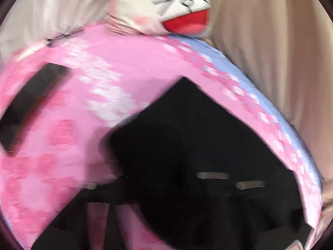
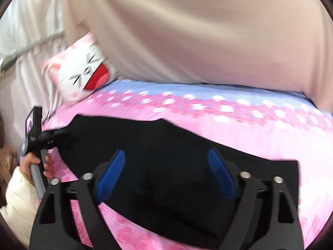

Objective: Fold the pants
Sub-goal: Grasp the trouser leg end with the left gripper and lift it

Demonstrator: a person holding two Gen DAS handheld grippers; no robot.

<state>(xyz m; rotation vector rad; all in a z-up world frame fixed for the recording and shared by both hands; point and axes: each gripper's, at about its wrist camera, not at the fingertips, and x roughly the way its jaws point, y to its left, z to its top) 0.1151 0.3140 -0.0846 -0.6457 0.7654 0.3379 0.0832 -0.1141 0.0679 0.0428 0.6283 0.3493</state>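
Black pants point(image 2: 166, 145) lie folded flat on a pink floral bed sheet point(image 2: 249, 129). In the right wrist view my right gripper point(image 2: 166, 173) is open, its blue pads point(image 2: 112, 173) spread wide just above the near part of the pants, holding nothing. The left gripper point(image 2: 52, 135) shows at the far left of that view, held in a hand at the pants' left end. In the blurred left wrist view the pants point(image 1: 197, 145) fill the lower middle and hide my left gripper's fingers; I cannot tell how its jaws stand.
A white cat-face pillow point(image 1: 172, 6) lies at the head of the bed, also in the right wrist view point(image 2: 83, 77). Beige curtain point(image 2: 197, 31) hangs behind the bed. A dark flat object point(image 1: 31, 102) lies on the sheet at the left.
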